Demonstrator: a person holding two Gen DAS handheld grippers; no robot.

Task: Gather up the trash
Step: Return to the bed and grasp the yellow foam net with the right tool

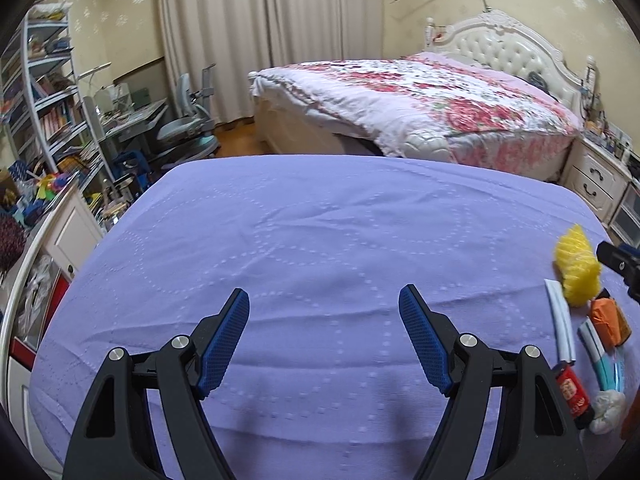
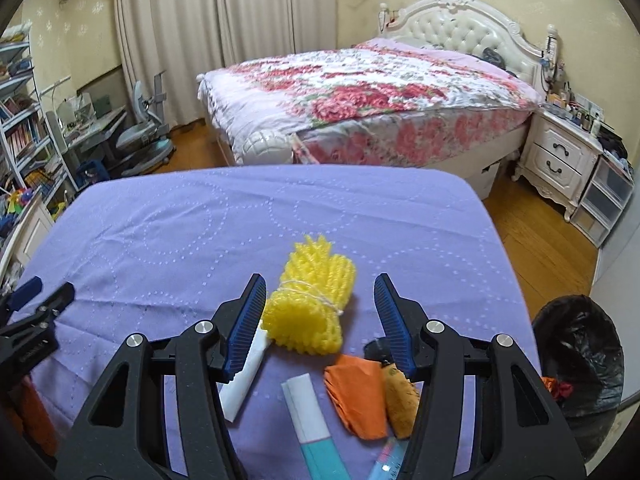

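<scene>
Trash lies on the purple-clothed table (image 2: 200, 220). A yellow foam net bundle (image 2: 310, 304) tied with string sits between the open fingers of my right gripper (image 2: 320, 292), not gripped. Near it lie a white tube (image 2: 244, 380), a white and teal tube (image 2: 310, 420) and an orange wrapper (image 2: 358, 392). My left gripper (image 1: 324, 300) is open and empty over bare cloth. In the left wrist view the yellow bundle (image 1: 576, 268), orange wrapper (image 1: 608, 320), a red packet (image 1: 572, 392) and a crumpled white tissue (image 1: 608, 408) lie at the far right.
A bin lined with a black bag (image 2: 580, 364) stands on the floor at the table's right edge. Beyond the table are a bed with a floral quilt (image 2: 360, 92), a nightstand (image 2: 560, 156), a desk chair (image 1: 188, 124) and bookshelves (image 1: 44, 92).
</scene>
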